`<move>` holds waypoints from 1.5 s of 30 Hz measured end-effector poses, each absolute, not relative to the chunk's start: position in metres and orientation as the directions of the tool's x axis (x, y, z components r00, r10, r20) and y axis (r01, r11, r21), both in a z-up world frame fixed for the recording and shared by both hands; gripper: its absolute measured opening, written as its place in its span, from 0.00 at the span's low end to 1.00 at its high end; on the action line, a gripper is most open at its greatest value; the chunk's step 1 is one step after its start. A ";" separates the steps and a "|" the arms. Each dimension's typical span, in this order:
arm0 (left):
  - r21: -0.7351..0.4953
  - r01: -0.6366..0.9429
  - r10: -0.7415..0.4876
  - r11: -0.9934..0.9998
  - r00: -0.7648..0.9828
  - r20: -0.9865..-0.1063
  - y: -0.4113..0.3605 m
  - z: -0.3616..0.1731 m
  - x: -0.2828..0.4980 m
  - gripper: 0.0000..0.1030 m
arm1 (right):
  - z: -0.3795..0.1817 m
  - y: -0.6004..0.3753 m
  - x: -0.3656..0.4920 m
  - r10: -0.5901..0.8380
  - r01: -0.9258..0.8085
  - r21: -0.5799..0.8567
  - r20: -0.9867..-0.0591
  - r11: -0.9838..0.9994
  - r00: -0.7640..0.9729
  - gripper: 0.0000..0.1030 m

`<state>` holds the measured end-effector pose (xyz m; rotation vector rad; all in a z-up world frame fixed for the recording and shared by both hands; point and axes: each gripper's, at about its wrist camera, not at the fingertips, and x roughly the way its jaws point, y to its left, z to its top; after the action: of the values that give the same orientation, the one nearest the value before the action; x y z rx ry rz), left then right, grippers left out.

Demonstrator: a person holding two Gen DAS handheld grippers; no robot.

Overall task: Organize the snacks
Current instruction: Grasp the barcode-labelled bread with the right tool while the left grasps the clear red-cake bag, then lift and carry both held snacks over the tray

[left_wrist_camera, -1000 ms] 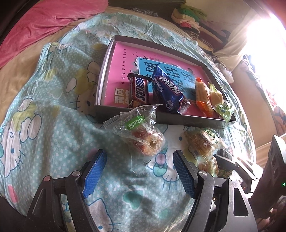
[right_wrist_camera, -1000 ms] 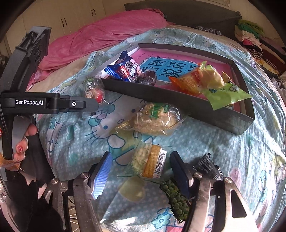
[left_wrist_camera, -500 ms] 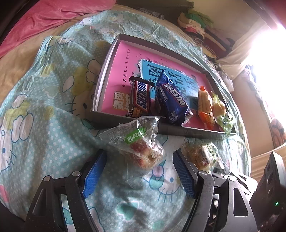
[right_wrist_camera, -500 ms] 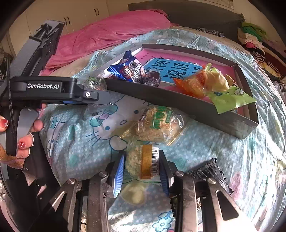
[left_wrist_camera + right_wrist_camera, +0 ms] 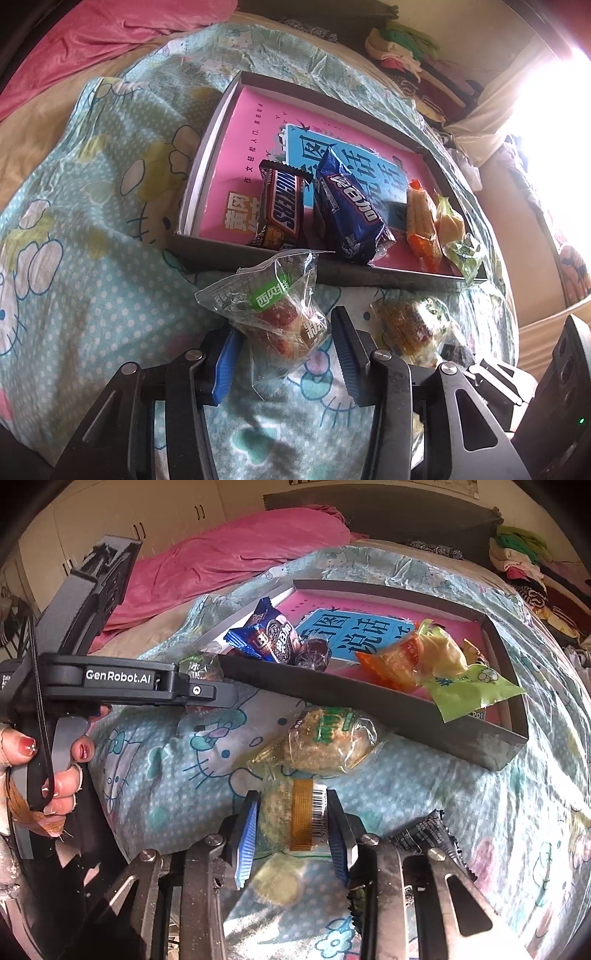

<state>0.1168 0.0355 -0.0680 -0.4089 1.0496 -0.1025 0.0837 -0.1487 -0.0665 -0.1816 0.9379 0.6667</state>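
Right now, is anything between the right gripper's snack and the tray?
Yes. A clear-wrapped rice cake lies on the bedspread between the barcode snack in the right gripper and the tray's near wall; lift over it.

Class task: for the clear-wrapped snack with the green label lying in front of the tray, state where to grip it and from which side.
Grip the clear-wrapped snack across its bulging lower middle, from above and the near side; its upper wrapper is loose, empty film.
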 end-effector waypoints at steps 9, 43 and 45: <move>-0.408 -0.106 -0.306 0.907 0.499 -0.811 0.047 -0.066 0.104 0.45 | -0.059 -0.148 0.081 0.509 -0.632 0.178 -0.767 0.754 0.391 0.34; -0.306 -0.031 -0.228 0.952 0.594 -0.772 0.040 -0.014 0.092 0.45 | -0.021 -0.179 0.086 0.582 -0.593 0.222 -0.619 0.774 0.528 0.34; -0.306 -0.030 -0.228 0.952 0.598 -0.769 0.039 -0.012 0.092 0.45 | -0.020 -0.184 0.089 0.579 -0.583 0.226 -0.613 0.781 0.538 0.34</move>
<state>0.0921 0.0388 -0.0119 -0.3021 0.9270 -0.1168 0.0894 -0.1836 -0.0195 -0.0060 0.7272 0.6909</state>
